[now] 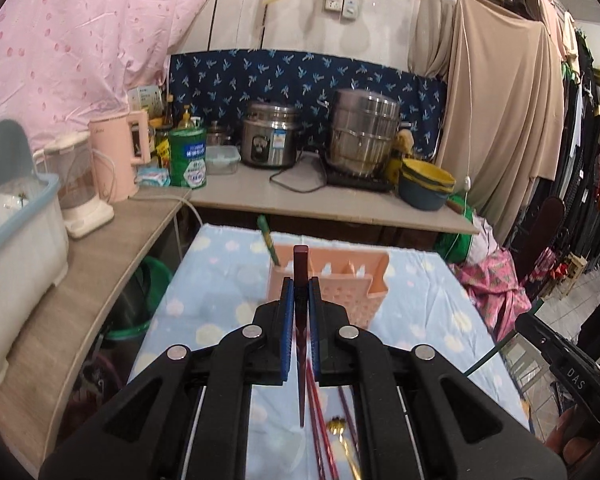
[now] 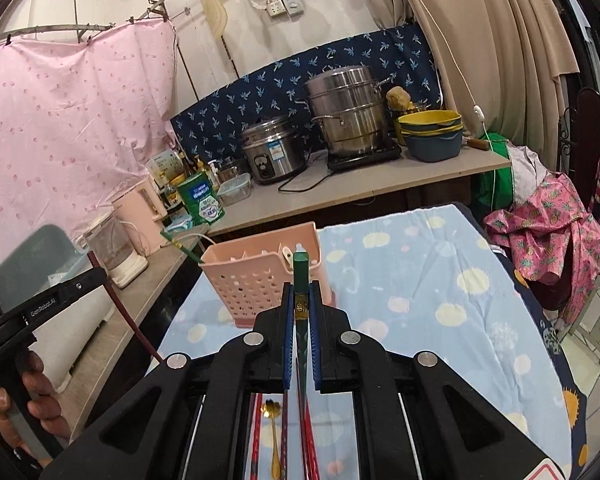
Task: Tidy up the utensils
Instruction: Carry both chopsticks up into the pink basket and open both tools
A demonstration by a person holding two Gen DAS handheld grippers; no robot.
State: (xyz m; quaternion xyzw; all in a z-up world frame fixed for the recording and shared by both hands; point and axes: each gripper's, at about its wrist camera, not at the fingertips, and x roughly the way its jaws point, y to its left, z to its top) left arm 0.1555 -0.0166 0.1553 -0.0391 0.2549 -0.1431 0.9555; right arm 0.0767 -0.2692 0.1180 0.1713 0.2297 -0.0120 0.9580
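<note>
Your left gripper [image 1: 300, 284] is clamped tight on a dark red chopstick [image 1: 300, 264], its blunt end poking out past the pads and its tip hanging below. Your right gripper [image 2: 300, 292] is squeezed on a green chopstick [image 2: 301, 270] the same way. Both point at the pink holder [image 1: 340, 280] standing on the blue cloth [image 1: 220, 280]; one green chopstick [image 1: 269, 240] already leans in its left end. More red chopsticks [image 1: 320, 420] and a gold spoon [image 1: 337, 428] lie on the cloth beneath your grippers.

Steel rice cooker [image 1: 269, 140] beside tall steamer pot [image 1: 362, 132], pink kettle [image 1: 118, 152] left, stacked basins [image 1: 426, 184] right.
</note>
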